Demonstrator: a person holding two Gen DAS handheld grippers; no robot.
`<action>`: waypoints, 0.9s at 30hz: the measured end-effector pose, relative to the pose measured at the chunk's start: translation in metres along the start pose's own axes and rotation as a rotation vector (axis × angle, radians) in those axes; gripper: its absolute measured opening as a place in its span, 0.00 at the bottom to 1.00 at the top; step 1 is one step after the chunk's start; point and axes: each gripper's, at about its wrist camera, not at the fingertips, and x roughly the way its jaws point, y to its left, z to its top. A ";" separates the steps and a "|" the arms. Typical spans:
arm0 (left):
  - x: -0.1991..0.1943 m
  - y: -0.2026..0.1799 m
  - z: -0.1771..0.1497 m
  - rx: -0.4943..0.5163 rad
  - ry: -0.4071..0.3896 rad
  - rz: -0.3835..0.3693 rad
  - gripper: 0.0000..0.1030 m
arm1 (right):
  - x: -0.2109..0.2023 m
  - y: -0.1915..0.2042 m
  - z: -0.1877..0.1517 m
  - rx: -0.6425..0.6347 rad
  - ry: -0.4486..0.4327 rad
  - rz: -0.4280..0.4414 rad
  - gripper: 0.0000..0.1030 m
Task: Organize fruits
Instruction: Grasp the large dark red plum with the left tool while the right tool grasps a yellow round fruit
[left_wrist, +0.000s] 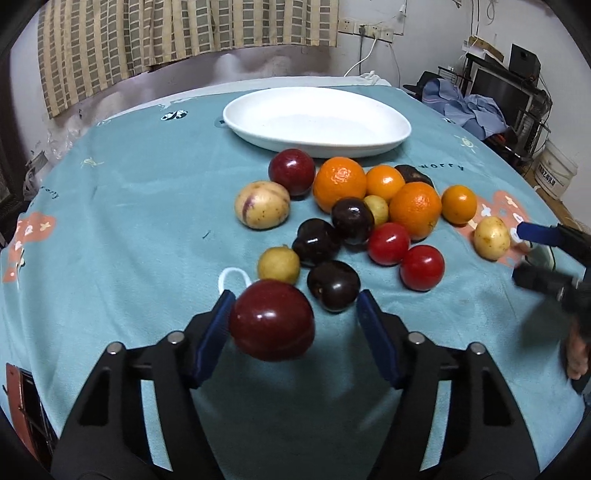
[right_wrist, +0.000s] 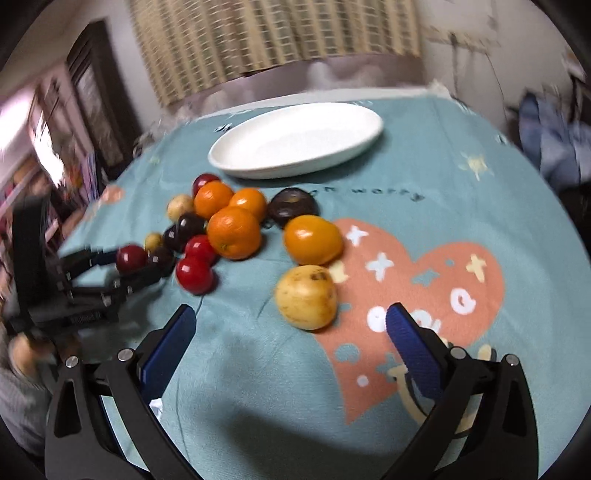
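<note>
The left hand-held gripper (left_wrist: 293, 321) has a dark red plum (left_wrist: 271, 319) between its blue pads: the plum touches the left pad (left_wrist: 212, 339), while a clear gap separates it from the right pad (left_wrist: 376, 339), so the jaws stand apart and do not clamp it. Whether the plum rests on the cloth or is lifted cannot be told. The right hand-held gripper (right_wrist: 291, 328) is wide apart with nothing between its pads; a yellow spotted fruit (right_wrist: 306, 296) lies on the teal tablecloth (right_wrist: 258, 387) just ahead of it, nearer its right pad.

The other fruits lie in a loose cluster on the worktop ahead of the left gripper: dark plums (left_wrist: 333, 285), two red tomatoes (left_wrist: 422, 267), oranges (left_wrist: 340, 183), a striped pepino melon (left_wrist: 262, 205) and another red plum (left_wrist: 291, 171). Behind the cluster stands an empty white oval dish (left_wrist: 400, 129).

In the left wrist view the right gripper shows only as a blurred shape at the right edge, and a bit of a hand (left_wrist: 576, 358) is cut off there. The right wrist view is motion-blurred; the left gripper there is partly hidden behind the fruit, and a dark fruit (right_wrist: 292, 206) near the oranges is hard to identify
</note>
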 end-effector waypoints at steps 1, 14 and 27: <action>-0.001 0.002 0.000 -0.009 0.001 -0.010 0.59 | 0.000 0.002 0.000 -0.011 0.000 0.006 0.99; -0.011 0.011 -0.011 -0.057 -0.018 -0.058 0.41 | 0.014 -0.012 0.005 0.034 0.020 0.012 0.48; -0.033 0.015 0.003 -0.120 -0.073 -0.110 0.40 | -0.002 -0.027 0.014 0.123 -0.041 0.096 0.25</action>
